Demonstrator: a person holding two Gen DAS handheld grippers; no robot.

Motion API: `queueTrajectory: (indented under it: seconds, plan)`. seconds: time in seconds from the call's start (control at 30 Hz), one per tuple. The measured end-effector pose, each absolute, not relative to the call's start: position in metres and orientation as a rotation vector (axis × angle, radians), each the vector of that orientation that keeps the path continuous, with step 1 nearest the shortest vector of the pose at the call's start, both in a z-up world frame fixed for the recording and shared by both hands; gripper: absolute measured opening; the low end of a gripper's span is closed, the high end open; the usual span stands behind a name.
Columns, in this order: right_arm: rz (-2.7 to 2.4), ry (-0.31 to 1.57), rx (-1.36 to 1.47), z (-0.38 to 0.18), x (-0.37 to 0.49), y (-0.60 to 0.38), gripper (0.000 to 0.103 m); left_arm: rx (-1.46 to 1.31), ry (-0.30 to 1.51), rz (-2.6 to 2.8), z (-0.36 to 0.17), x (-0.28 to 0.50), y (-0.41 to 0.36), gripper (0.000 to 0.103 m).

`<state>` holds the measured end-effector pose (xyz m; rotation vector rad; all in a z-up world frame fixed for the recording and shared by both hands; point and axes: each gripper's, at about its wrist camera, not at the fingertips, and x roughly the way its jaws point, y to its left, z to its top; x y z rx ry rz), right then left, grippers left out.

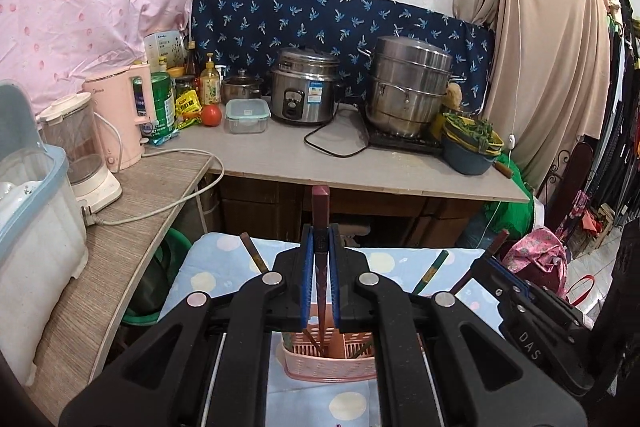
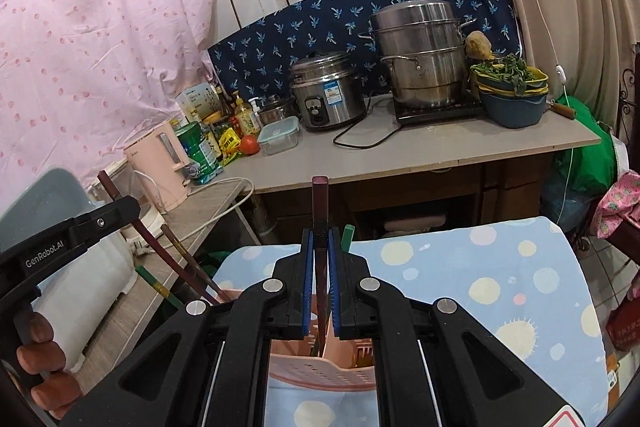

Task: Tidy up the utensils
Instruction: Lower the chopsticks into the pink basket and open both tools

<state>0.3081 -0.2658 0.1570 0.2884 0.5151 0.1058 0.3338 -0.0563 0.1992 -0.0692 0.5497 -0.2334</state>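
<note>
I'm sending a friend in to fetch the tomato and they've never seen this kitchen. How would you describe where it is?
Start at the long grey counter against the blue patterned cloth. Go left from the rice cooker to the clear lidded container; the tomato sits just left of it, in front of the bottles. It is the only round, plain red thing there.

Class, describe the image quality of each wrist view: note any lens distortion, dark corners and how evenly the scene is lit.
Left wrist view: fisheye bends the counter edge; corners go black; soft, even light, faint sheen on the steamer pot. Right wrist view: same bowing and dark corners; the pink curtain looks bright, not blown out.
</note>
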Motion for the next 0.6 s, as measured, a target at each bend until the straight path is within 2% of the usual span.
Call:
queueTrajectory:
  seconds: [0.07, 0.2, 0.27, 0.6]
  plan:
    - [0.101, 0.524, 0.278, 0.154, 0.309, -0.264, 0.008, -0.065, 0.555, -0.234, 0.195, 0.335, -0.058, 0.007]
    - [0.082, 0.505, 0.272, 0.152, 0.304, -0.265, 0.028, -0.053, 0.541, -0.227, 0.193, 0.330, -0.060, 0.009]
    - [0.079, 0.499, 0.277, 0.154, 0.300, -0.267, 0.028, -0.053, 0.536, -0.228, 0.194, 0.328, -0.059, 0.020]
    - [0.090, 0.463, 0.261, 0.171, 0.267, -0.264, 0.029, -0.038, 0.520, -0.218, 0.201, 0.308, -0.056, 0.021]
